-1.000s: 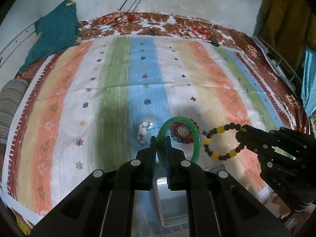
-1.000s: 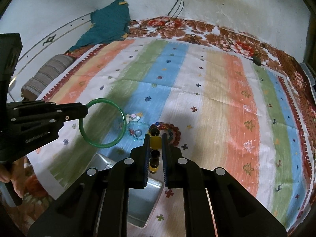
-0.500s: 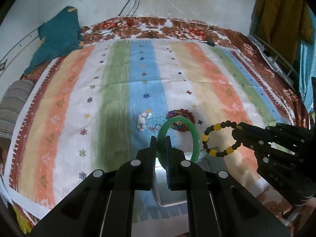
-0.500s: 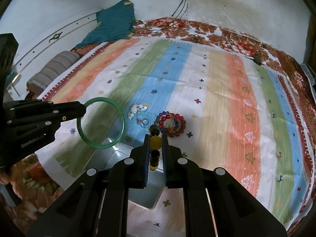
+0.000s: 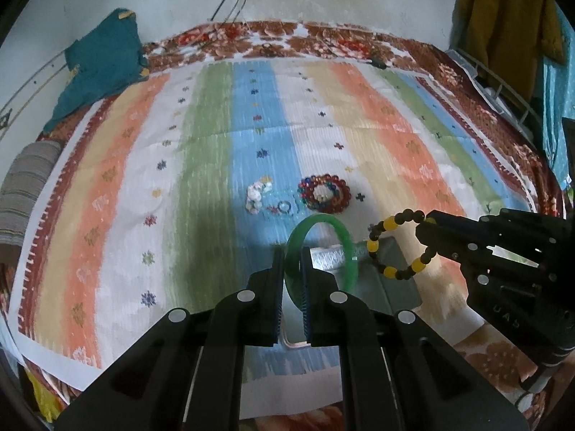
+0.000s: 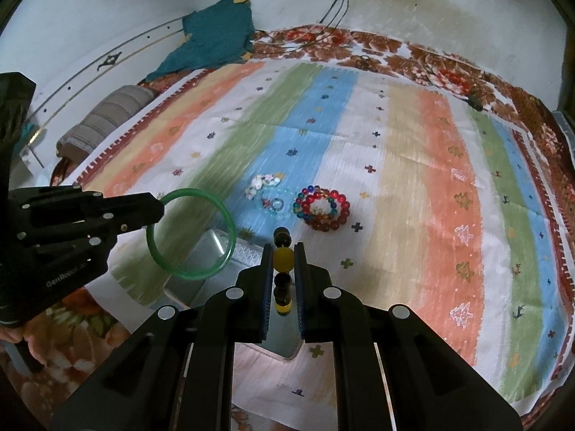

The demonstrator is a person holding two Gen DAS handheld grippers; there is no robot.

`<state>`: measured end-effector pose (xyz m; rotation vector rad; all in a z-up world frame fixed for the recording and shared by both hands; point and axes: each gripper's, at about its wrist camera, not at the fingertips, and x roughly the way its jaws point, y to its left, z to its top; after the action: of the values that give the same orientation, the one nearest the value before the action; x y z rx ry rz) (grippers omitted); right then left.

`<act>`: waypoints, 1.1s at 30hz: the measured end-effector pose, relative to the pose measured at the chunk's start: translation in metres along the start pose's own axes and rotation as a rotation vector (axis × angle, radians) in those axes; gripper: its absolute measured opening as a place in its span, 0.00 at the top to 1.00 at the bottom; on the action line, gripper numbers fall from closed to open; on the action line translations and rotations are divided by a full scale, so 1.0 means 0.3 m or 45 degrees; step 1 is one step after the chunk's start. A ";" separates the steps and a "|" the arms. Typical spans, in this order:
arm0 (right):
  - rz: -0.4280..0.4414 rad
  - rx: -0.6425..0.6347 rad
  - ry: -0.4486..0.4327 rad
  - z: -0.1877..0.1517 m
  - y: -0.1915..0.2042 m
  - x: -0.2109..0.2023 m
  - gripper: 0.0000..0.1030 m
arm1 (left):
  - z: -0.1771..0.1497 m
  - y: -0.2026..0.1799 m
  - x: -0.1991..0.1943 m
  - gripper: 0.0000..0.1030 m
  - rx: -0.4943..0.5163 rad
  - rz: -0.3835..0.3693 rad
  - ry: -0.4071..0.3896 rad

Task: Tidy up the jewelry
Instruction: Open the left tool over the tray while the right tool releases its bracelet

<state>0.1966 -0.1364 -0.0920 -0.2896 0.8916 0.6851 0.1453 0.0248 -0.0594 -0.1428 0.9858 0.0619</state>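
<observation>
My left gripper [image 5: 291, 251] is shut on a green bangle [image 5: 346, 240], held above a metal tray [image 5: 391, 283]; both show in the right wrist view, gripper [image 6: 158, 208] and bangle [image 6: 226, 222]. My right gripper [image 6: 280, 251] is shut on a black-and-yellow bead bracelet [image 6: 281, 256], seen at right in the left wrist view [image 5: 390, 224] above the tray [image 6: 215, 251]. On the striped cloth lie a red bead bracelet [image 6: 323, 208], a clear bead piece [image 6: 275, 204] and a small shell piece [image 6: 264, 183].
A teal cloth [image 6: 215, 39] and a striped cushion [image 6: 104, 118] lie at the far left of the bed. Cables [image 6: 337, 0] hang down the back wall. A wire rack [image 5: 503, 89] and hanging clothes [image 5: 503, 18] stand at right.
Both grippers have pulled back and risen with their jewelry; the tray now lies under both, and the loose jewelry on the cloth sits farther ahead.
</observation>
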 end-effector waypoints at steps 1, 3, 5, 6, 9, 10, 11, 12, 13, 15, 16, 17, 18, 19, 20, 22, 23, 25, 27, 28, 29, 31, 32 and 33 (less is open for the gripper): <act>0.002 0.006 0.006 -0.002 -0.001 0.002 0.88 | -0.004 0.001 0.003 0.91 -0.009 -0.010 0.011; -0.005 0.022 0.006 -0.002 -0.006 0.000 0.88 | -0.004 0.008 0.008 0.88 -0.018 -0.001 0.019; -0.011 0.042 0.007 -0.003 -0.016 -0.003 0.73 | -0.005 0.016 0.010 0.76 -0.028 0.003 0.023; -0.020 0.050 0.004 -0.004 -0.022 -0.005 0.60 | -0.004 0.022 0.009 0.72 -0.035 0.006 0.023; -0.036 0.059 0.012 -0.001 -0.033 -0.002 0.59 | -0.003 0.032 0.007 0.67 -0.054 0.014 0.017; -0.040 0.062 0.017 0.000 -0.036 0.002 0.59 | -0.001 0.037 0.006 0.65 -0.060 0.015 0.014; -0.043 0.065 0.021 0.000 -0.038 0.004 0.59 | 0.000 0.041 0.004 0.64 -0.063 0.016 0.013; -0.047 0.067 0.024 0.001 -0.043 0.007 0.58 | 0.001 0.044 0.004 0.62 -0.067 0.018 0.012; -0.049 0.070 0.026 0.002 -0.047 0.009 0.56 | 0.004 0.051 0.003 0.60 -0.074 0.021 0.011; -0.048 0.082 0.029 0.006 -0.056 0.012 0.53 | 0.008 0.062 0.004 0.57 -0.088 0.025 0.010; -0.048 0.086 0.033 0.007 -0.061 0.014 0.51 | 0.010 0.068 0.005 0.55 -0.091 0.027 0.011; -0.048 0.088 0.035 0.007 -0.064 0.016 0.50 | 0.012 0.073 0.005 0.54 -0.095 0.030 0.011; -0.048 0.093 0.041 0.008 -0.067 0.020 0.48 | 0.014 0.077 0.006 0.53 -0.100 0.033 0.012; -0.048 0.096 0.045 0.009 -0.070 0.023 0.48 | 0.016 0.077 0.009 0.52 -0.102 0.034 0.013; -0.046 0.099 0.049 0.011 -0.072 0.026 0.48 | 0.018 0.079 0.011 0.51 -0.104 0.034 0.015; -0.044 0.102 0.057 0.014 -0.077 0.033 0.48 | 0.021 0.081 0.015 0.48 -0.106 0.037 0.019; -0.044 0.102 0.057 0.014 -0.078 0.034 0.48 | 0.023 0.083 0.017 0.48 -0.106 0.041 0.021; -0.048 0.102 0.062 0.016 -0.081 0.040 0.45 | 0.027 0.086 0.023 0.46 -0.107 0.048 0.026; -0.057 0.105 0.065 0.019 -0.086 0.045 0.42 | 0.034 0.088 0.028 0.44 -0.110 0.049 0.029; -0.064 0.106 0.067 0.021 -0.088 0.047 0.40 | 0.034 0.089 0.028 0.43 -0.110 0.050 0.028; -0.080 0.107 0.072 0.023 -0.093 0.052 0.38 | 0.037 0.091 0.031 0.42 -0.111 0.049 0.027; -0.098 0.110 0.078 0.024 -0.103 0.058 0.35 | 0.048 0.096 0.037 0.39 -0.119 0.048 0.027; -0.098 0.112 0.080 0.024 -0.109 0.060 0.35 | 0.055 0.100 0.041 0.39 -0.128 0.047 0.027; -0.099 0.115 0.085 0.027 -0.115 0.065 0.35 | 0.065 0.104 0.045 0.38 -0.139 0.042 0.024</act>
<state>0.2326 -0.1500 -0.1041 -0.2661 0.9671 0.5642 0.1651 0.0584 -0.0630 -0.2277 1.0041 0.1452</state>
